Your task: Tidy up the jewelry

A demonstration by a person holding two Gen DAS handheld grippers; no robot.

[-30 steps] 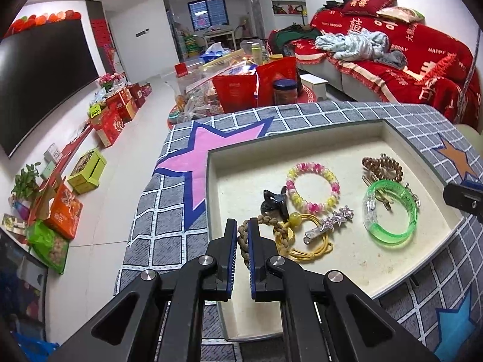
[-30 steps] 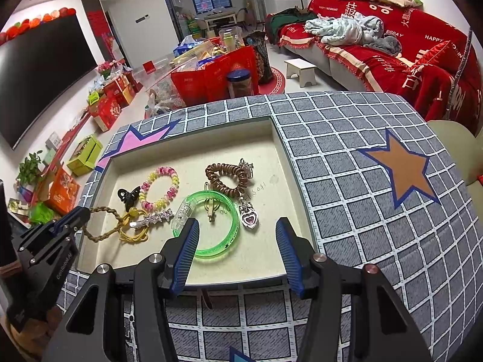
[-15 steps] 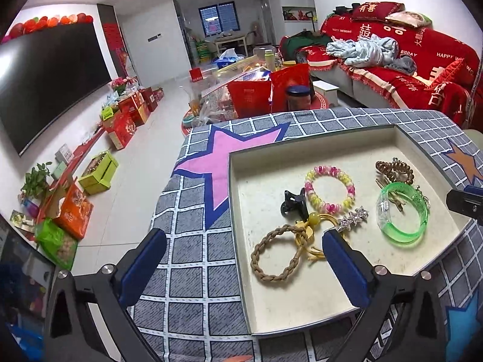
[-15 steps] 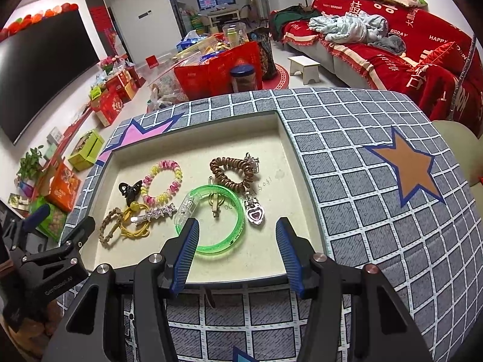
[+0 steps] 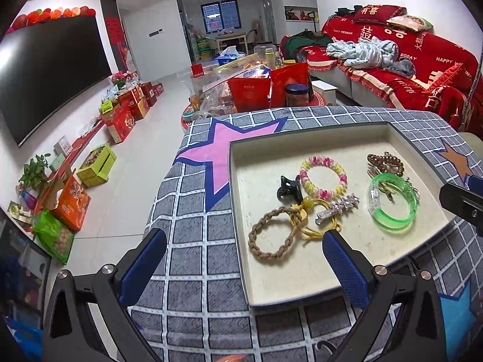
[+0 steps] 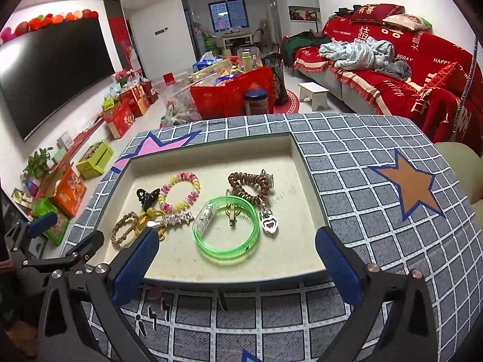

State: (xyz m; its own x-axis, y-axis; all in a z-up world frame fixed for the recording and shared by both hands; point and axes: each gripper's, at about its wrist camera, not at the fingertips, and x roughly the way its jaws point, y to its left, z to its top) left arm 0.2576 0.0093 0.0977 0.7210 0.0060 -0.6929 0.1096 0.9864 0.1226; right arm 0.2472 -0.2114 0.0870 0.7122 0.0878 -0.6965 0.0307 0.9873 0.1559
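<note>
Little sorting appears done: the jewelry lies loose in the tray, the green bangle at 6 o'clock. Both the left gripper and right gripper are held spread, empty.

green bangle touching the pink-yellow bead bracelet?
Apart. Right wrist view shows bare tray floor between the green bangle and the bead bracelet.

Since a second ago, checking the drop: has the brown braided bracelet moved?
Yes. The braided bracelet was pinched in the left gripper's jaws; now released, it lies flat by the tray's left wall.
</note>
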